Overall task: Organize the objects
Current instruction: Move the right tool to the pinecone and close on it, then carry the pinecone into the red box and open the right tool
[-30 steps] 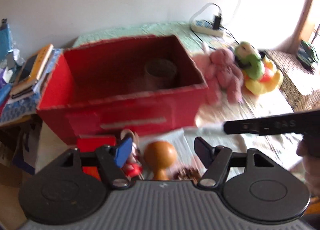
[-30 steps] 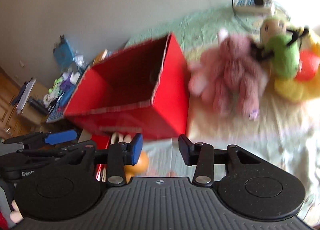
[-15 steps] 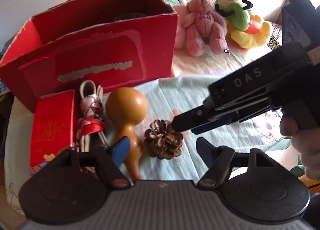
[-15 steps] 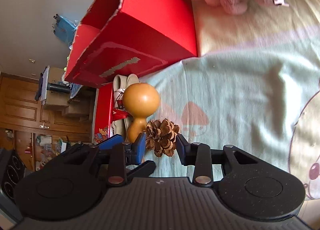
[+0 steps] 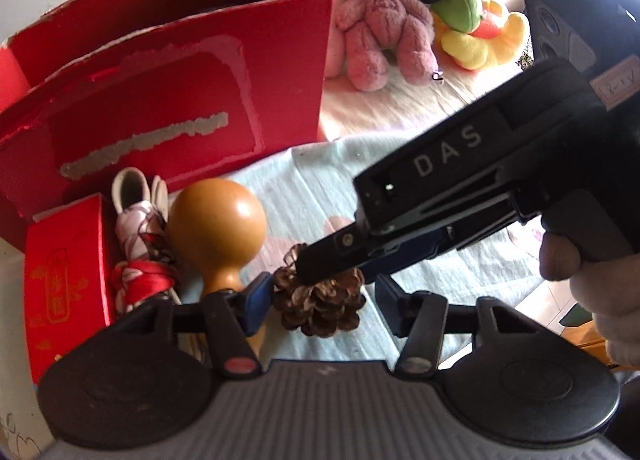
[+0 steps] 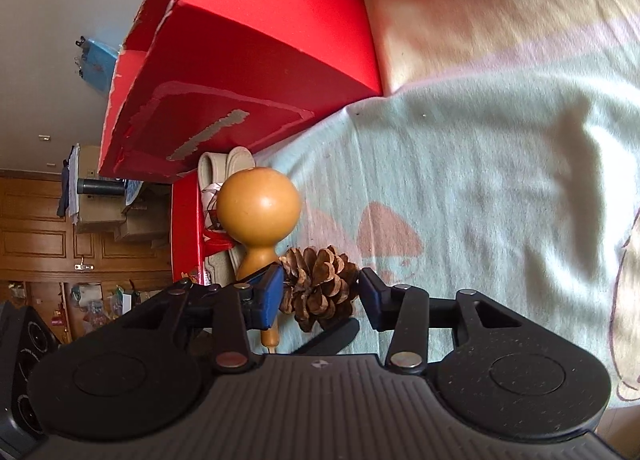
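The pinecone (image 5: 322, 298) lies just right of the gourd (image 5: 218, 228), with the box (image 5: 160, 88) behind them.

Black right gripper (image 5: 332, 268) stamped "DAS" in white; left gripper (image 5: 320, 302) black with blue finger pads (image 5: 256, 300), silver screws, ribbed grey body.

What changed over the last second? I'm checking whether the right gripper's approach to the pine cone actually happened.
Both grippers dropped from above the red box down toward the items in front of it. The right gripper closed in on the pine cone, which now sits between its open fingers, not yet gripped. The left gripper hovers open just behind it. The gourd, box and plush toys stayed put.
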`<state>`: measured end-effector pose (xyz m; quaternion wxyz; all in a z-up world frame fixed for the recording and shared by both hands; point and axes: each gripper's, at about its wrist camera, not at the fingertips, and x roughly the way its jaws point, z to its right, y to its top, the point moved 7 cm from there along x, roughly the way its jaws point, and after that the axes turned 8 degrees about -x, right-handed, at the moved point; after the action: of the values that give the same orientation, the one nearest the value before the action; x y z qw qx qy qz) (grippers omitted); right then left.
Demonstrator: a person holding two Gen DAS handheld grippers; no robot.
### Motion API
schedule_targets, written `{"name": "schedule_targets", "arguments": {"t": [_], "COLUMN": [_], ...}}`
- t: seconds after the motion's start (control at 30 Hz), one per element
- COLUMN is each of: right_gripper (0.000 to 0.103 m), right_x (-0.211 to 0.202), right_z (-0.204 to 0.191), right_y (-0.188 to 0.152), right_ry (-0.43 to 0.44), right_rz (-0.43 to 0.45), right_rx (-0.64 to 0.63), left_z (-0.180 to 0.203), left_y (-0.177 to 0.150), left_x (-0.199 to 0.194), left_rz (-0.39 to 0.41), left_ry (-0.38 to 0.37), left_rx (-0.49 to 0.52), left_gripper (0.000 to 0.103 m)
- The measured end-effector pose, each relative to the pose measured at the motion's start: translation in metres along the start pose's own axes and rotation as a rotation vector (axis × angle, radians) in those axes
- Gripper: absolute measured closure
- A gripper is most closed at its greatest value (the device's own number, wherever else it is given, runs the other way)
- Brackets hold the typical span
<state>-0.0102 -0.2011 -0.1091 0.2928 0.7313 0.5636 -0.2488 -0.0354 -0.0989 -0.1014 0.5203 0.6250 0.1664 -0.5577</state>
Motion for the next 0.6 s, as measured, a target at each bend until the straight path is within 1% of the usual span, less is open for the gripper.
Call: {"name": "schedule_targets", "arguments": {"t": [0.07, 0.17, 0.23, 0.37, 0.47, 0.6], "right_gripper": [0.057, 0.058, 0.058, 0.058, 0.058, 0.058], "right_x": [-0.003, -0.009, -0.015, -0.033, -0.054, -0.089], "right_z": [0.002, 0.003, 0.002, -0.003, -0.011, -0.030], "right_y": [-0.001, -0.003, -0.003, 0.001, 0.005, 0.017], "right_ry": [0.001, -0.010, -0.025, -0.052, -0.078, -0.110], "right_rz": [0.001, 0.001, 0.009, 0.048, 0.085, 0.157], "right_rx": [0.013, 0.029, 0.027, 0.035, 0.036, -0.004], "left_z": [-0.002, 0.000, 0.003, 0.015, 0.021, 0.028], "left_y": [0.001, 0.002, 0.005, 0.016, 0.037, 0.066], "left_x": [-0.002, -0.007, -0.011, -0.025, -0.040, -0.071], "left_rz": [-0.003, -0.010, -0.008, 0.025, 0.061, 0.152], "left_ry": [-0.010, -0.033, -0.054, -0.090, -0.141, -0.211], "left_rx": [-0.003, 0.005, 0.017, 0.064, 0.096, 0.130], "left_gripper": [0.051, 0.059, 0.060, 0.060, 0.060, 0.061]}}
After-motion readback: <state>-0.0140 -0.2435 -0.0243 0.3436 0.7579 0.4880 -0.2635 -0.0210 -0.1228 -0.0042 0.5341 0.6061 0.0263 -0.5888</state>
